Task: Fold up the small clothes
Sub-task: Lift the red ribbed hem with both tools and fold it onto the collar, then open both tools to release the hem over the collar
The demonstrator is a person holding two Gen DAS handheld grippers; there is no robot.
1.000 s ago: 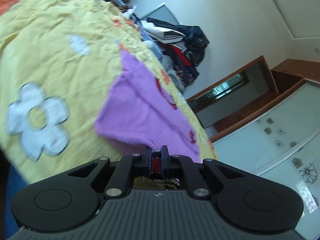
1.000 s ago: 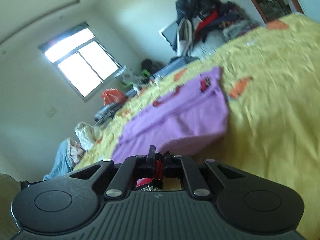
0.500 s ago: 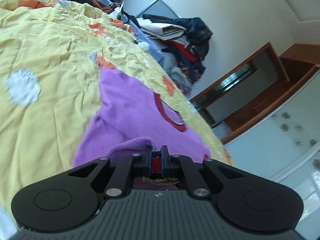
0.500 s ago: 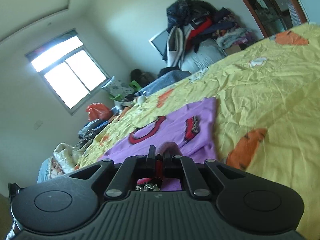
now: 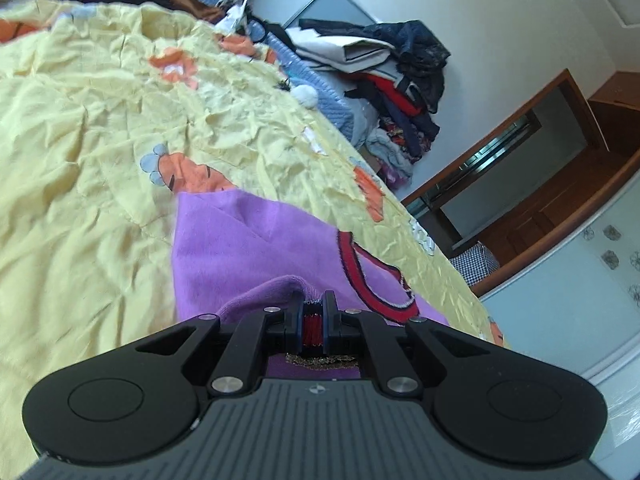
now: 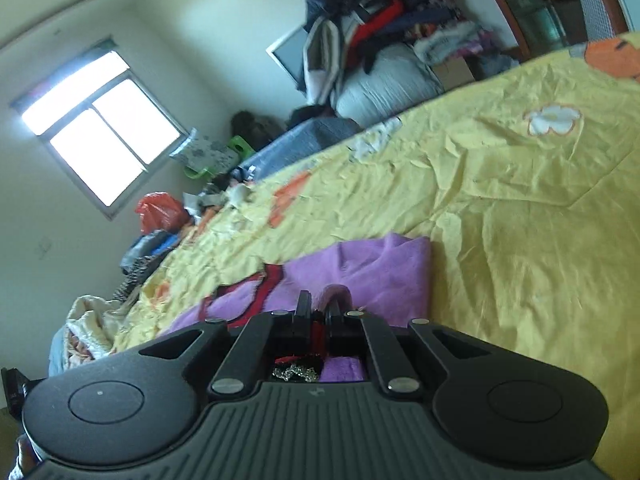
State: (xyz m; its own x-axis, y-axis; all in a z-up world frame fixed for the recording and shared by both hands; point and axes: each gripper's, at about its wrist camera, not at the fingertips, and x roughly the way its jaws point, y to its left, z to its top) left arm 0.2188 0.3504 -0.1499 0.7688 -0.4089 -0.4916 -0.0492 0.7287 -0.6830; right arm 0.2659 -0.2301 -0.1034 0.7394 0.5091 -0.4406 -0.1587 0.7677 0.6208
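1. Gripping a bunched edge of the purple garment (image 5: 248, 248), the left gripper (image 5: 312, 314) has its jaws pinched tight on it; only this view shows the wooden doorway (image 5: 532, 168).
2. Right gripper (image 6: 318, 312) clamps the garment's other fold; only here, a bright window (image 6: 100, 140).
3. Purple with red trim, the garment lies on the yellow bedsheet (image 6: 520, 220).

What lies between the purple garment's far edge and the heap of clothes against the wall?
In the left wrist view, only wrinkled yellow bedsheet with orange prints separates the purple garment from the clothes heap.
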